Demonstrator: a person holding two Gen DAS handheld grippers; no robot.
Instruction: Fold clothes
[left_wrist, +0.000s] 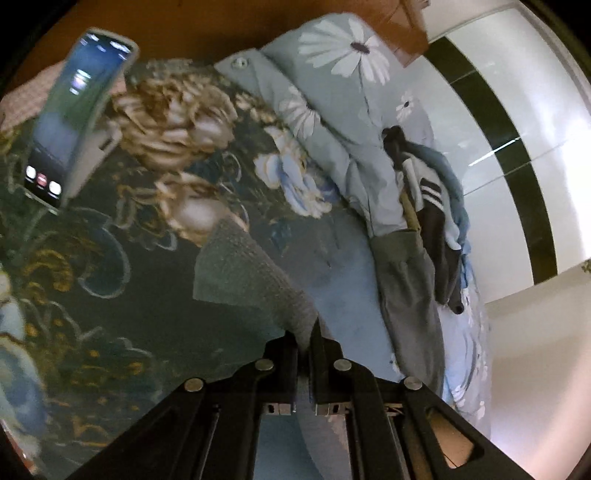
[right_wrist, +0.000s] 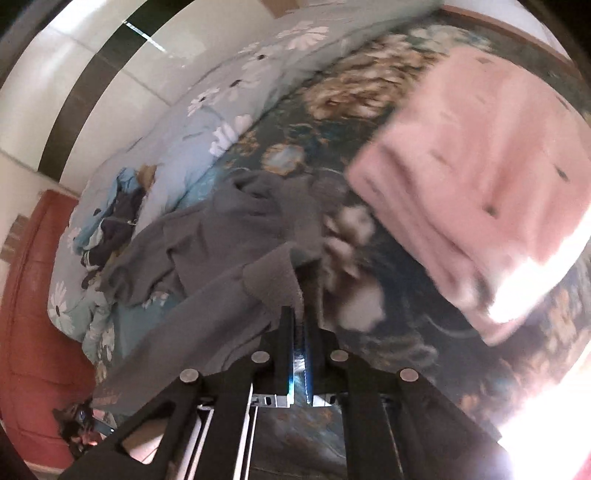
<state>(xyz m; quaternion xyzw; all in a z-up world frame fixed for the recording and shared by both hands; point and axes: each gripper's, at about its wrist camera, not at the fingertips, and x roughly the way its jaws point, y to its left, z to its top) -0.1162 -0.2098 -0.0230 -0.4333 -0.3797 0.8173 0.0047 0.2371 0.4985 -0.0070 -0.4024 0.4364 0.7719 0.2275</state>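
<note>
1. The left gripper (left_wrist: 305, 338) is pinched on an edge of the grey garment (left_wrist: 243, 273), which rises as a flap straight ahead of its tips.
2. The right gripper (right_wrist: 300, 314) is likewise clamped on a grey cuff-like end (right_wrist: 271, 280); the rest of the cloth trails ahead and to its left over the floral bedspread (right_wrist: 406, 354).
3. Both hands hold the cloth, so neither is nearer; its long axis seems to run between the two grips.
4. A pink folded item (right_wrist: 476, 184) lies ahead-right of the right gripper, apart.
</note>
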